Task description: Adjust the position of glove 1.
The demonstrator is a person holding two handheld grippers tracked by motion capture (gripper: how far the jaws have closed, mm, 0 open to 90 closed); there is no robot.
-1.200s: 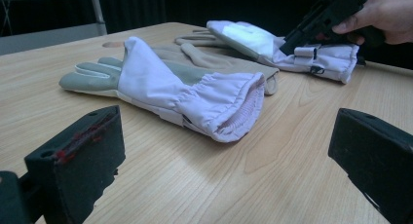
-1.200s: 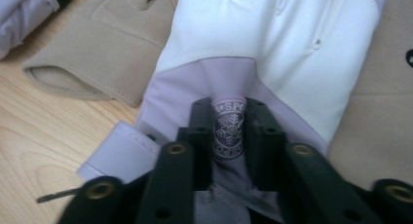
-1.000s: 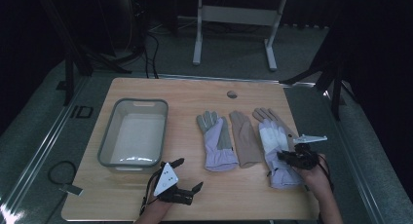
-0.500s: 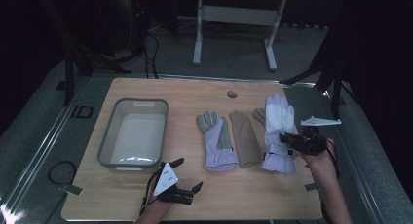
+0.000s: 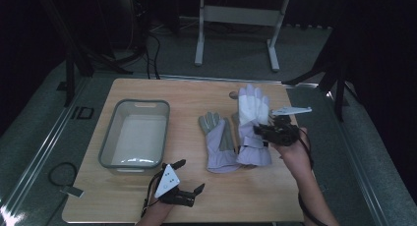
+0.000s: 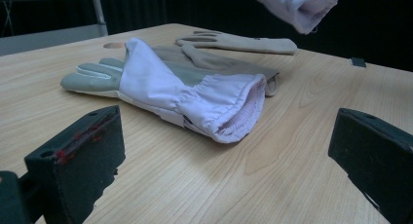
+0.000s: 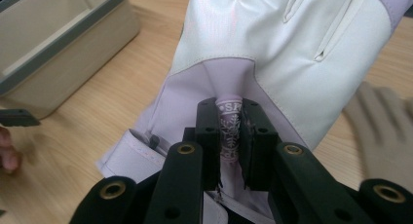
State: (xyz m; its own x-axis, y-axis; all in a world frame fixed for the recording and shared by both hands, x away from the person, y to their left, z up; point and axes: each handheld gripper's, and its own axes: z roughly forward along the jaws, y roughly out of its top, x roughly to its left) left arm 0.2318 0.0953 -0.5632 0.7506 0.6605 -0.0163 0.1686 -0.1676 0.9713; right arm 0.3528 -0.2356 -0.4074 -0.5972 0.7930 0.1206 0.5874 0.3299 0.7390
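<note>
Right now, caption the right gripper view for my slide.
Right gripper pinches the lifted white-and-lilac glove by its wrist fabric above the table, grey bin at left.

Worktop layout, seen from the high view

The worktop (image 5: 196, 91) fills the middle of the frame. A plastic bin (image 5: 134, 135) sits at its left. Right of centre a glove (image 5: 219, 145) lies flat, with a second glove (image 6: 234, 43) just behind and right of it. The lifted glove (image 5: 253, 123) hangs at centre right in the right claw (image 5: 263, 131), its cuff over the flat glove. The left claw (image 5: 189, 174) rests at lower centre-left, before the bin.
</note>
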